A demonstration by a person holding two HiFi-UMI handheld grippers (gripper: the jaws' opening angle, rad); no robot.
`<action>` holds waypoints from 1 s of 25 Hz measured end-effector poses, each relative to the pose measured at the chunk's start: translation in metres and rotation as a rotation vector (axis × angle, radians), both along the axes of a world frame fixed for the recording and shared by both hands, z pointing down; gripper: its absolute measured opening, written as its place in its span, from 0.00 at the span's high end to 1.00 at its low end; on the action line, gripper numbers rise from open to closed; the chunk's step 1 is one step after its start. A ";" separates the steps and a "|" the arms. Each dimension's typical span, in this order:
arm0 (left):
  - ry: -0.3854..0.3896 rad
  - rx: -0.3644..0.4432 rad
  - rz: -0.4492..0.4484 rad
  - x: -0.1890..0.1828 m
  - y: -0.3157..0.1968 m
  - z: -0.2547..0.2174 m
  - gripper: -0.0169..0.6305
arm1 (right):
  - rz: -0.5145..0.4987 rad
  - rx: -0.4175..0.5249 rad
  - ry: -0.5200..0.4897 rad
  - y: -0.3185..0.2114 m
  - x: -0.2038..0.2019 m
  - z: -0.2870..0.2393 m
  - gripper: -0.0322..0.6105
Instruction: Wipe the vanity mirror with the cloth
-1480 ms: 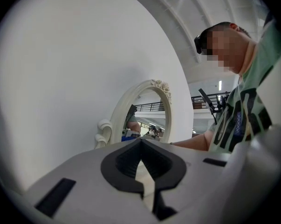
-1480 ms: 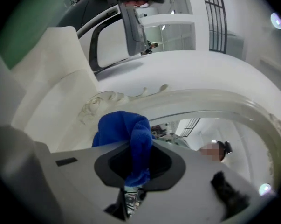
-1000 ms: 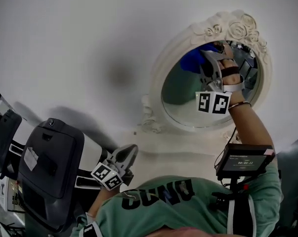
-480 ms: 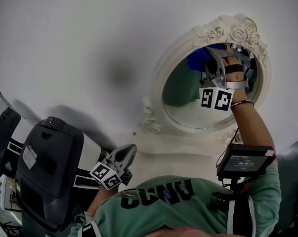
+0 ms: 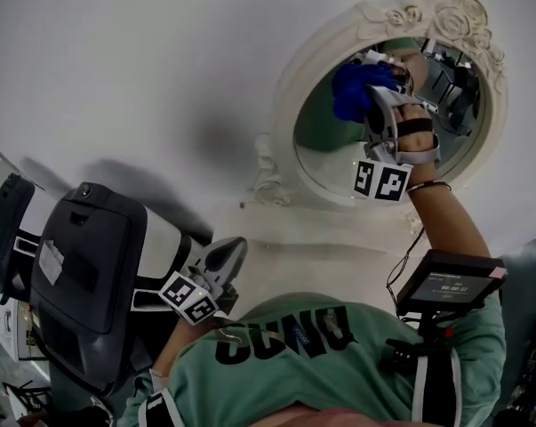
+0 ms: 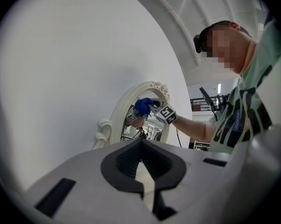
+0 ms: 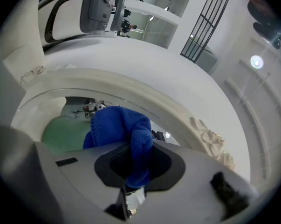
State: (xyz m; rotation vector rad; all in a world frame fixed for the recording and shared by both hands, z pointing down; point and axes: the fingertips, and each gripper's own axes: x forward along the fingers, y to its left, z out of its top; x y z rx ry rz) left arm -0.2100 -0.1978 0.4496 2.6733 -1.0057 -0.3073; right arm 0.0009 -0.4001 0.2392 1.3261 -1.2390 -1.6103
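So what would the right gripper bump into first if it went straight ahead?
The mirror: the right gripper points at its glass, with the cloth in its jaws leading. How close the cloth is, I can't tell.

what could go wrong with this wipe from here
1. The cloth is pinched by a narrow fold in the right gripper jaws; rubbing could drag it loose.
2. Most of the cloth bunches to one side, so the bare jaws may scrape the mirror glass.
3. The left gripper hangs away from the mirror, shut and empty; if the mirror is not fixed, pressing could shift it.
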 end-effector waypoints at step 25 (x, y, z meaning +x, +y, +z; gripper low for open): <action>-0.064 -0.064 -0.028 0.004 0.014 0.015 0.96 | -0.029 -0.629 0.072 0.004 -0.010 0.358 0.87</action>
